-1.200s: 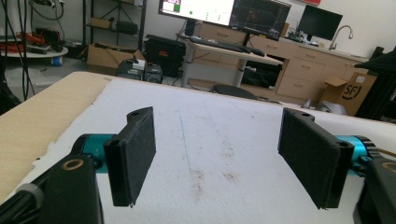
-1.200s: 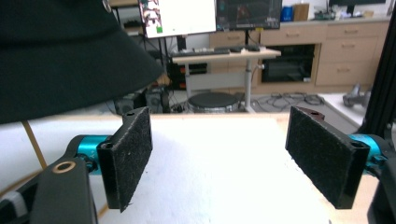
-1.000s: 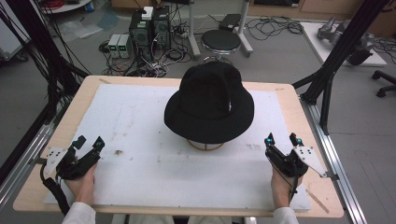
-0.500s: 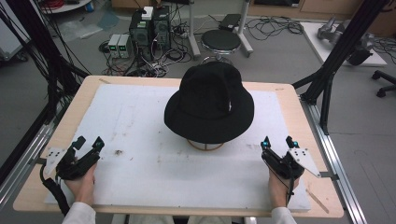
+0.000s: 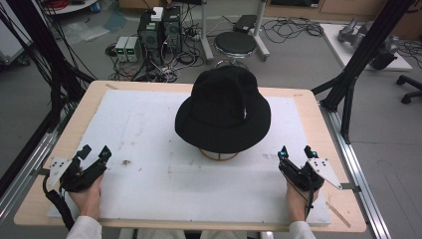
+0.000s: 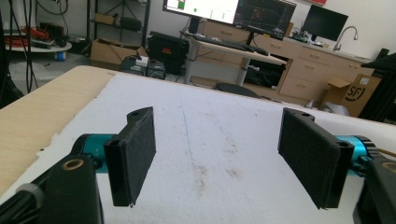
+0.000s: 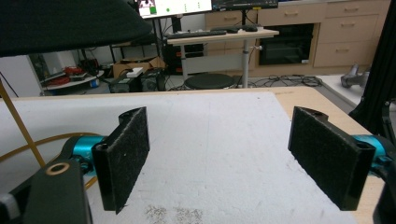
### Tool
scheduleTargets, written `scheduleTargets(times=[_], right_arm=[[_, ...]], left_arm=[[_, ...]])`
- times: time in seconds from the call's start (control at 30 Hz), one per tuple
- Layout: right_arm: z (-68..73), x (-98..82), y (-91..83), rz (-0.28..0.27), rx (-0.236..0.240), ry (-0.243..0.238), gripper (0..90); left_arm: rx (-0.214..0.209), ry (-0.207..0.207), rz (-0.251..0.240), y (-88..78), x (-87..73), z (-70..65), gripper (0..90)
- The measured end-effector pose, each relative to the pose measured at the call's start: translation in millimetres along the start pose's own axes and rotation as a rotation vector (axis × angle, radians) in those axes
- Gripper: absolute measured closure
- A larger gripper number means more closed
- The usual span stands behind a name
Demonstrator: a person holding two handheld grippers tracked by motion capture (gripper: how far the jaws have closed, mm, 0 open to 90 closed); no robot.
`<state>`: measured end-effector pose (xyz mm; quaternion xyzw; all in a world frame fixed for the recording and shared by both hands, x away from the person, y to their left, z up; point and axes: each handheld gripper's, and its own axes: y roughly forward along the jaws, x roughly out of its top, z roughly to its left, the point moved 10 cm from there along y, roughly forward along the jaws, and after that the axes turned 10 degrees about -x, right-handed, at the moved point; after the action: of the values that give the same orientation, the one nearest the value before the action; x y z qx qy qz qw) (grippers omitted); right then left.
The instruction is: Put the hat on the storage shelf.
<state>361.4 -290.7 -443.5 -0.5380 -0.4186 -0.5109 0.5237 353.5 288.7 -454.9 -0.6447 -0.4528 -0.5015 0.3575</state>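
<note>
My left gripper near the tabletop's front left corner, jaws spread, my right gripper near its front right corner, jaws spread, black hat on a wire stand mid-table, toward the far edge

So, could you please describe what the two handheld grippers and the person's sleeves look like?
Both the left gripper and the right gripper have black bodies with teal fittings at the jaws. Each carries a grey three-cornered plate and trails a black cable. In the gripper views the jaws are flat black rectangular pads with a rough, felt-like face, set on teal cylinders. The sleeves are white.
</note>
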Motion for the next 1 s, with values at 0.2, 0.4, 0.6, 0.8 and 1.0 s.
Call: scheduleTargets(times=[0.2,0.4,0.6,0.8,1.0], right_arm=[[-0.3,-2.4,-0.4,0.013,0.004,0.010,19.9],[-0.5,-3.1,-0.8,0.015,0.004,0.012,19.9],[-0.6,-4.0,-0.8,0.019,0.006,0.011,19.9],[-1.1,-4.7,-0.7,0.023,0.006,0.010,19.9],[-0.4,-5.5,-0.6,0.027,0.008,0.010,19.9]], left_arm=[[-0.002,-0.001,0.002,0.2,-0.3,0.4,27.8],[-0.001,-0.005,0.001,0.1,-0.3,0.6,27.8],[-0.004,-0.009,0.004,0.4,-0.8,0.5,27.8],[-0.005,-0.007,0.004,0.7,-0.7,0.7,27.8],[-0.003,-0.006,0.004,0.9,-0.8,0.9,27.8]])
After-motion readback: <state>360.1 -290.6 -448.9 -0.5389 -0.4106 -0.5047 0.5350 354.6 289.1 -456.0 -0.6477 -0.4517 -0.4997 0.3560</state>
